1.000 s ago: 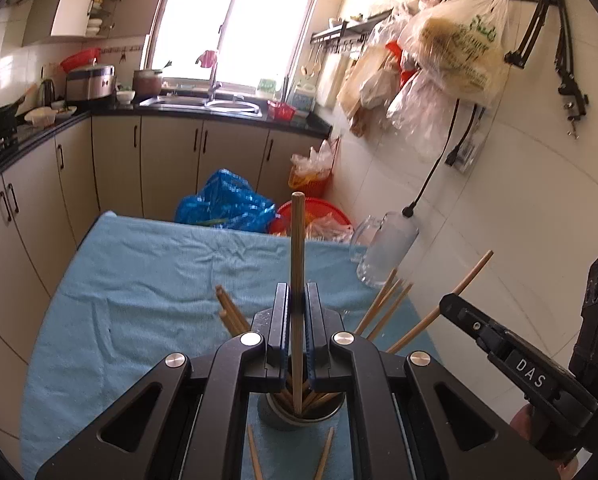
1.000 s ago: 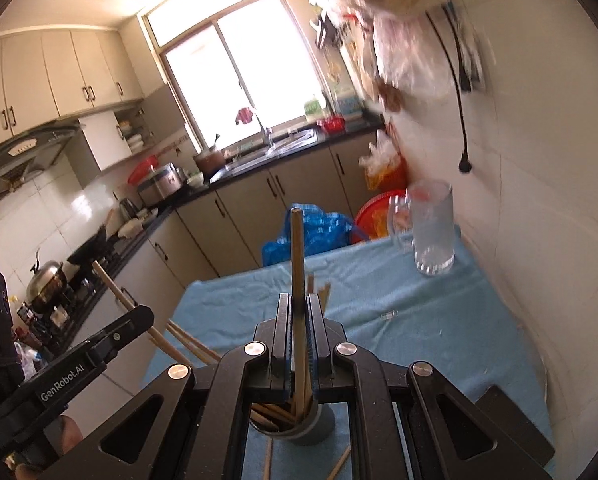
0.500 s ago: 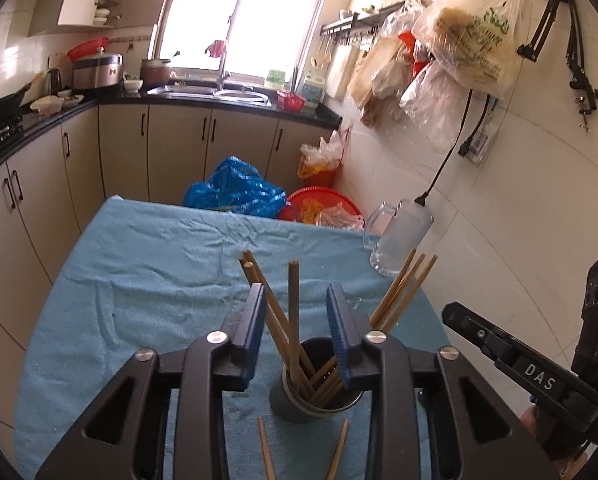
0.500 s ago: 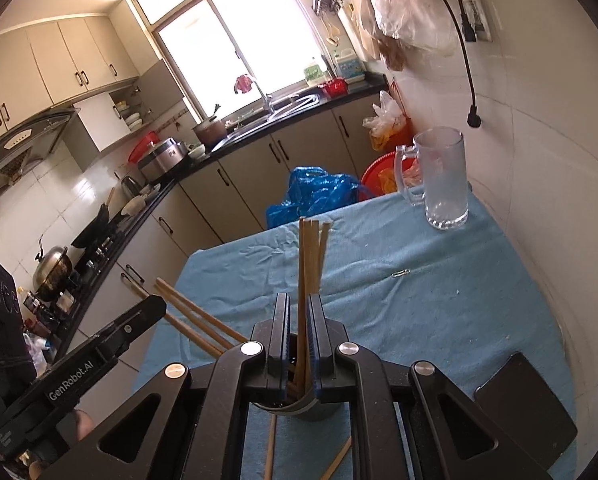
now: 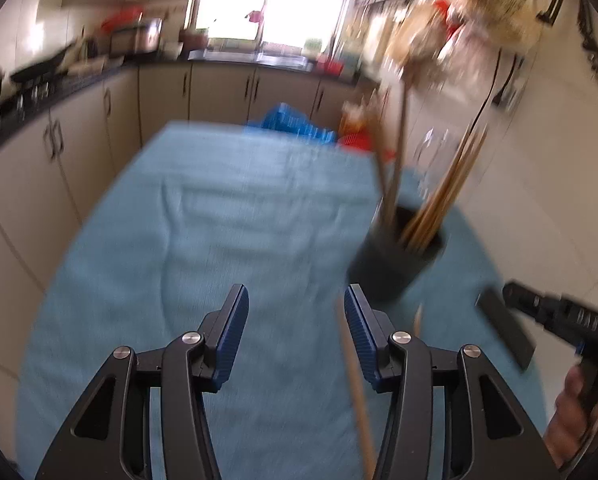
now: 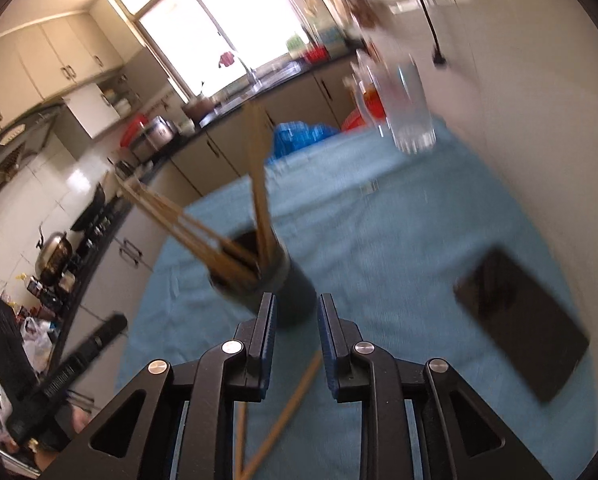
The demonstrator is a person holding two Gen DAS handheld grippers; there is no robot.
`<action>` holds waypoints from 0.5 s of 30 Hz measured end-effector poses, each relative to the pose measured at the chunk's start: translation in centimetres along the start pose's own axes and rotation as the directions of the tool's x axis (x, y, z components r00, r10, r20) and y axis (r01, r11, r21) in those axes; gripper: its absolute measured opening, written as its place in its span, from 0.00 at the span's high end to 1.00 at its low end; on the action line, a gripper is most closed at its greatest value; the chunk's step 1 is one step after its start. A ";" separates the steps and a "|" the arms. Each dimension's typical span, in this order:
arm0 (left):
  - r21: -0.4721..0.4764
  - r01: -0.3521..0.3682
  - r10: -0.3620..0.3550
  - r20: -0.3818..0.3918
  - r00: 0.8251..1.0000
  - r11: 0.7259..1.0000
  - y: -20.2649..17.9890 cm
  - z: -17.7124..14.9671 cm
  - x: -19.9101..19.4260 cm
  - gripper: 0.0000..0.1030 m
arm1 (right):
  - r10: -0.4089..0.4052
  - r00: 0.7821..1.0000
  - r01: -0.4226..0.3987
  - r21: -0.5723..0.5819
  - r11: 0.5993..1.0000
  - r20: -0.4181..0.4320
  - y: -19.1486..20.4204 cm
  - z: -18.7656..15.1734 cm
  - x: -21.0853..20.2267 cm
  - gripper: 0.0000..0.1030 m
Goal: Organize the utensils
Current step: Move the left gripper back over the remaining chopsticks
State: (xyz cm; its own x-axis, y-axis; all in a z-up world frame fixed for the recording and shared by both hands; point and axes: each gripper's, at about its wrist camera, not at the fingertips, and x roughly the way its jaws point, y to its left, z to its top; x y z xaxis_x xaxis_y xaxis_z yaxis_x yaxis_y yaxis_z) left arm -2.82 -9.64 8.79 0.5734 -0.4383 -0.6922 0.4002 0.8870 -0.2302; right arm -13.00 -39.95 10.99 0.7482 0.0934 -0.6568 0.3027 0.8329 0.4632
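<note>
Two loose chopsticks [image 6: 295, 396] lie on the blue-clothed table [image 5: 227, 216] just before the dark holder [image 6: 275, 284] of gathered chopsticks, so both the left tool [image 5: 295, 332] and right tool [image 6: 295, 340], jaws just opening and empty, angle down, likely to collect them

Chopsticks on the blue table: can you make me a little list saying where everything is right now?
cup: dark cup stands upright on the blue cloth
chopsticks in cup: a bunch leaning out of it
loose chopsticks: two lying on the cloth, in front of the cup
left gripper: open, jaws just opened, holds nothing
right gripper: open, jaws just opened, holds nothing
glass mug: far end, near the wall
black flat thing: on the cloth, right side
</note>
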 end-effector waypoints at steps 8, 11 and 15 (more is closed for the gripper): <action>-0.052 -0.025 0.019 -0.110 0.994 0.998 2.4 -4.6 2.2 0.53 | -0.011 0.975 0.025 0.057 0.998 -0.224 -1.1 -3.0 6.0 0.78; -0.046 -0.015 0.011 -0.103 0.995 0.999 2.2 -4.7 1.8 0.53 | -0.049 0.959 0.064 0.044 0.997 -0.279 -0.6 -3.2 8.0 0.78; -0.034 -0.013 0.010 -0.107 0.994 0.999 2.2 -5.1 1.6 0.53 | -0.105 0.939 0.123 0.036 0.992 -0.326 -0.3 -3.8 10.3 0.78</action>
State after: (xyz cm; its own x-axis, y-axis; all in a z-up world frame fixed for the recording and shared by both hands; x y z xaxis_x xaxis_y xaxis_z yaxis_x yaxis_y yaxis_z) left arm -4.63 -7.62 3.66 0.4976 -0.4119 -0.7633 0.3680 0.8972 -0.2443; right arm -7.60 -37.14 1.87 0.4785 0.1780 -0.8598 0.4136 0.8181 0.3996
